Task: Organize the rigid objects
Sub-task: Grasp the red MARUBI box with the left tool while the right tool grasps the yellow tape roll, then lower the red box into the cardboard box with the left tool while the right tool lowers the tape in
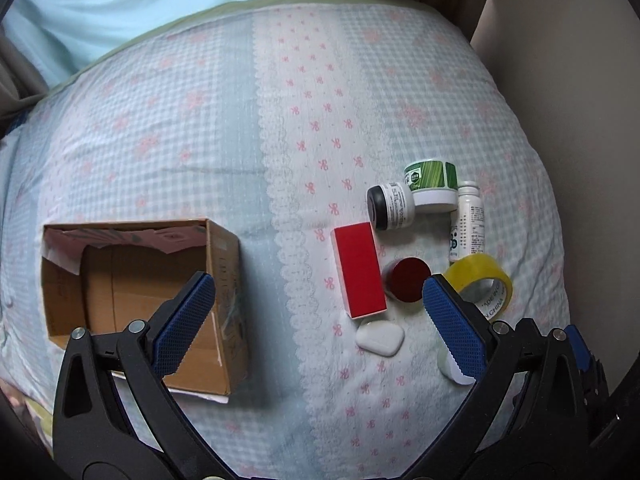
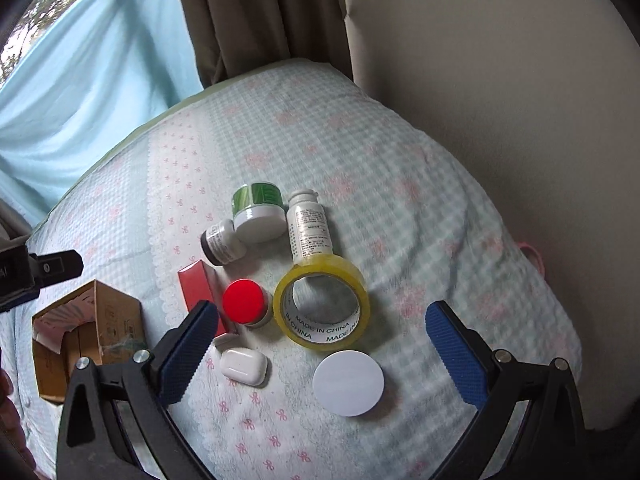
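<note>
Both our grippers' fingers gape wide, holding nothing, so we should centre the right gripper (image 2: 322, 332) over the tape roll (image 2: 322, 304) between its fingers before closing squarely.

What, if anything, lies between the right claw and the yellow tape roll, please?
Nothing visible does. The right claw is open above the bedspread, and the yellow tape roll lies flat just ahead between its fingers; the white round disc sits nearer the camera, off the approach.
</note>
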### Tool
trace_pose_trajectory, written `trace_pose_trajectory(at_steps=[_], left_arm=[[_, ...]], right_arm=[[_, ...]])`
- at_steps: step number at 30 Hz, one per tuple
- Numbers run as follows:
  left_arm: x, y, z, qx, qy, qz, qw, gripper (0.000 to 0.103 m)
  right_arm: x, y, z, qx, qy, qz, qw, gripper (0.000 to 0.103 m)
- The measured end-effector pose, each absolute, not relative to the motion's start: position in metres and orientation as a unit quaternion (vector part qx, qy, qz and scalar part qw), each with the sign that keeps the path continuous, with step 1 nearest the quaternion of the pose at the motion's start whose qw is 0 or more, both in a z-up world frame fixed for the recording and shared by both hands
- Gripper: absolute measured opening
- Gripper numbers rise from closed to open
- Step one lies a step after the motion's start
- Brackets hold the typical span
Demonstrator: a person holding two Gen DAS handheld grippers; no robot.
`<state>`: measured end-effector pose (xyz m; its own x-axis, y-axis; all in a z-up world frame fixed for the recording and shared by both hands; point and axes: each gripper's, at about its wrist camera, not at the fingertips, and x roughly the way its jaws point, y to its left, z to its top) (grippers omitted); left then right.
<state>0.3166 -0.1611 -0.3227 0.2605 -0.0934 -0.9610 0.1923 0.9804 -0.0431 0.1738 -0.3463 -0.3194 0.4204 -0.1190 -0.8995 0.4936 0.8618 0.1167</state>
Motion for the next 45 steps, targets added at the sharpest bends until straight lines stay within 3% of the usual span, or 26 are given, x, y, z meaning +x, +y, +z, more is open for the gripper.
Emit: trace_pose_trajectory(at_steps=[7,19,22,24,27,29,36,45], left_arm=[[0.356,-0.185,-0.407,0.040,0.659,-0.070,0.748,0.102],[0.374,-0.199,-0.479,0.044,0.710,-0.055,0.700,0.101],[0.375,-0.200,-0.493,0.035,0.725,-0.059,0.685,0.087],[0.374,-0.202,-0.503,0.029,0.736,-0.063,0.673,0.068],[0.373,-0.205,-0.512,0.025,0.745,-0.072,0.663,0.050],[0.371,-0.210,-0.515,0.025,0.745,-0.082,0.662,0.042],[0.366,-0.221,-0.515,0.034,0.735,-0.093,0.671,0.041],[0.362,-0.216,-0.476,0.019,0.711,-0.110,0.694,0.038]], right_arm=[[0.216,-0.363,-0.389,0.232,0.545,-0.240,0.769,0.103],[0.253,-0.373,-0.434,0.213,0.593,-0.257,0.733,0.103],[0.256,-0.375,-0.447,0.232,0.609,-0.253,0.715,0.103],[0.255,-0.375,-0.454,0.239,0.614,-0.251,0.709,0.103],[0.257,-0.376,-0.459,0.240,0.620,-0.250,0.705,0.103],[0.257,-0.375,-0.460,0.239,0.619,-0.245,0.707,0.095],[0.263,-0.368,-0.462,0.233,0.619,-0.243,0.709,0.094],[0.252,-0.373,-0.437,0.240,0.602,-0.242,0.722,0.094]])
